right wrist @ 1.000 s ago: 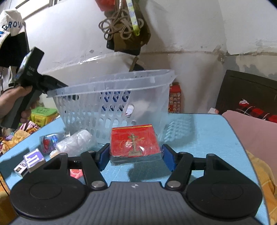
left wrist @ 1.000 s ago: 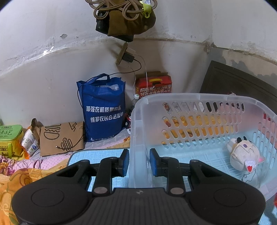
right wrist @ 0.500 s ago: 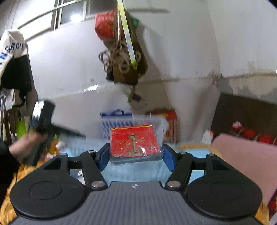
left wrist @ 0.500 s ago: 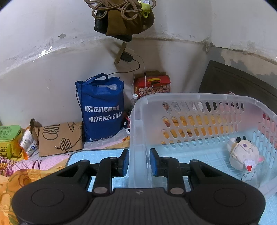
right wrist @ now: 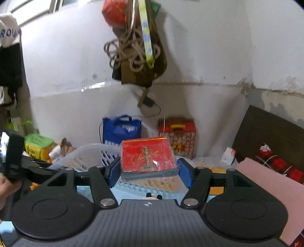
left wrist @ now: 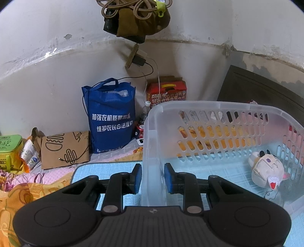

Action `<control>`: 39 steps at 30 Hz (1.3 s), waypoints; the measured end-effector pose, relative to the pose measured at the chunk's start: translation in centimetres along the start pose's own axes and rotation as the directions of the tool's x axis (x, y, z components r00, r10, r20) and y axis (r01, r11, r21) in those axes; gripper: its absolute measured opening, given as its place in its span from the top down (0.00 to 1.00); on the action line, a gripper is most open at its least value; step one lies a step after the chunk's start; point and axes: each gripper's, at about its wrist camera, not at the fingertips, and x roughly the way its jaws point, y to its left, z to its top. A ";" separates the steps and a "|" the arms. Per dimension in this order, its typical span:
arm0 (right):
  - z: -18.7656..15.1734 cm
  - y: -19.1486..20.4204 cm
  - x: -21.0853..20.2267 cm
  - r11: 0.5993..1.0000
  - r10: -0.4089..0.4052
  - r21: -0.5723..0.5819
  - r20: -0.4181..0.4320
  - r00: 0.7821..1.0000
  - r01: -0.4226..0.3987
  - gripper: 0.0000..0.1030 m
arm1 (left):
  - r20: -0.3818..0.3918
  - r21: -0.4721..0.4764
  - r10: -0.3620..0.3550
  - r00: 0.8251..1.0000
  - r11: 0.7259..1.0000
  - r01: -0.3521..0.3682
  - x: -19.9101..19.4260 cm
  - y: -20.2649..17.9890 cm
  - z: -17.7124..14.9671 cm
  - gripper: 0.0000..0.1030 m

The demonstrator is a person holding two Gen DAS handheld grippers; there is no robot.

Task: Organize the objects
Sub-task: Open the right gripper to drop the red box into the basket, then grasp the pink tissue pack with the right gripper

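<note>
My left gripper (left wrist: pixel 152 178) is shut on the left wall of a clear plastic basket (left wrist: pixel 218 108) that stands on a light blue mat (left wrist: pixel 85 171). A small plush toy (left wrist: pixel 266 171) lies inside the basket at the right. My right gripper (right wrist: pixel 149 172) is shut on a red cigarette carton (right wrist: pixel 147 156) and holds it in the air above the basket (right wrist: pixel 83 153). The left gripper's body shows at the left edge of the right wrist view (right wrist: pixel 13 157).
A blue tote bag (left wrist: pixel 110 117), a red gift box (left wrist: pixel 167 91) and a brown paper bag (left wrist: pixel 64 148) stand by the back wall. A green box (left wrist: pixel 9 150) sits at far left. A dark headboard (left wrist: pixel 266 91) is at right. Ropes hang above (left wrist: pixel 133 11).
My right gripper has lifted the red carton from the mat beside the basket to above the basket's rim. My left gripper has kept its grip on the basket wall.
</note>
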 end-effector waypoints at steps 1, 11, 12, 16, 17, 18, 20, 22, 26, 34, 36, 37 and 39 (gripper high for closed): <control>0.0 0.0 0.6 1.000 0.009 0.005 -0.014 1.000 -0.009 0.36 | -0.001 -0.001 -0.001 1.000 1.000 0.001 0.0 0.0 0.0 0.70; -0.6 0.6 2.5 0.999 -0.028 -0.035 -0.058 0.998 0.026 0.07 | -0.006 0.002 0.000 1.000 1.000 0.000 0.0 -0.1 0.0 0.70; -0.7 0.6 1.8 0.999 -0.038 -0.029 -0.031 0.999 0.037 0.01 | -0.005 0.002 0.000 1.000 1.000 0.000 0.0 -0.1 0.1 0.70; -1.4 0.1 -1.5 1.000 -0.028 -0.007 0.025 0.999 0.028 0.00 | -0.005 0.004 0.001 1.000 1.000 -0.001 0.1 -0.1 0.1 0.70; -1.7 0.0 -2.1 1.000 -0.024 -0.004 0.031 0.999 0.024 0.00 | -0.004 0.005 0.001 1.000 1.000 -0.001 0.1 -0.1 0.1 0.70; -2.1 0.0 -2.9 1.000 -0.023 0.003 0.029 0.999 0.023 0.00 | -0.004 0.004 0.001 1.000 1.000 -0.001 0.1 0.0 0.1 0.70; -3.6 -0.2 -4.5 1.000 -0.018 0.021 0.046 0.999 0.017 0.00 | -0.003 0.010 0.003 1.000 1.000 -0.003 0.0 -0.1 0.0 0.70; -4.9 -0.1 -5.5 0.999 -0.005 0.048 0.047 0.999 0.003 0.00 | -0.003 0.016 0.005 1.000 1.000 -0.005 0.0 -0.1 -0.1 0.69; -8.9 1.4 -6.3 0.999 0.000 0.054 0.017 1.000 -0.001 0.00 | -0.005 0.021 0.006 1.000 1.000 -0.006 0.0 -0.1 -0.1 0.69; -16.3 5.1 -7.9 0.994 0.087 0.070 -0.006 0.996 -0.086 0.00 | -0.003 0.027 0.013 1.000 1.000 -0.013 0.0 -0.1 0.0 0.68; -17.3 6.0 -7.6 0.994 0.099 0.058 -0.024 0.995 -0.098 0.00 | -0.004 0.027 0.016 1.000 1.000 -0.016 0.0 -0.2 0.1 0.68; -17.7 6.4 -7.5 0.994 0.101 0.046 -0.029 0.994 -0.100 0.00 | -0.005 0.027 0.017 1.000 0.999 -0.017 0.1 -0.2 0.1 0.68; -18.1 7.1 -6.9 0.993 0.110 0.036 -0.042 0.993 -0.109 0.00 | -0.004 0.026 0.016 1.000 1.000 -0.016 0.1 -0.2 0.2 0.68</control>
